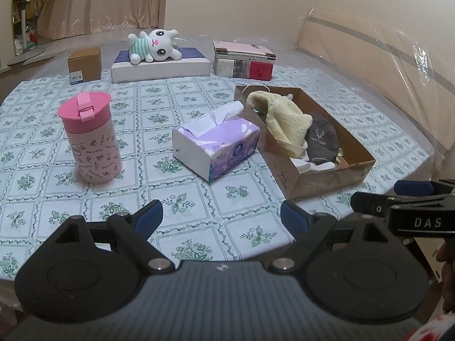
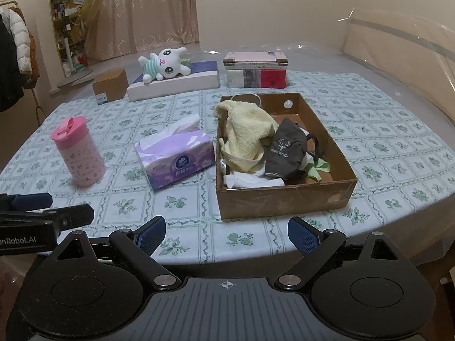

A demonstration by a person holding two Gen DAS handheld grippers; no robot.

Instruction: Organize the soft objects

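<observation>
A brown cardboard tray (image 1: 327, 180) (image 2: 284, 200) on the table holds a yellow towel (image 1: 281, 120) (image 2: 246, 133), a dark grey pouch (image 1: 321, 140) (image 2: 288, 149), white cloth (image 2: 251, 182) and a green cloth (image 2: 320, 167). A white plush bunny (image 1: 155, 46) (image 2: 166, 65) lies on a flat white box at the far side. My left gripper (image 1: 221, 216) is open and empty above the near table edge, left of the tray. My right gripper (image 2: 227, 233) is open and empty just in front of the tray.
A purple tissue box (image 1: 217, 149) (image 2: 175, 156) stands left of the tray, and a pink cup (image 1: 91, 139) (image 2: 78, 152) further left. A small brown carton (image 1: 84, 65) and a stack of books (image 1: 244, 62) (image 2: 256, 69) sit at the back.
</observation>
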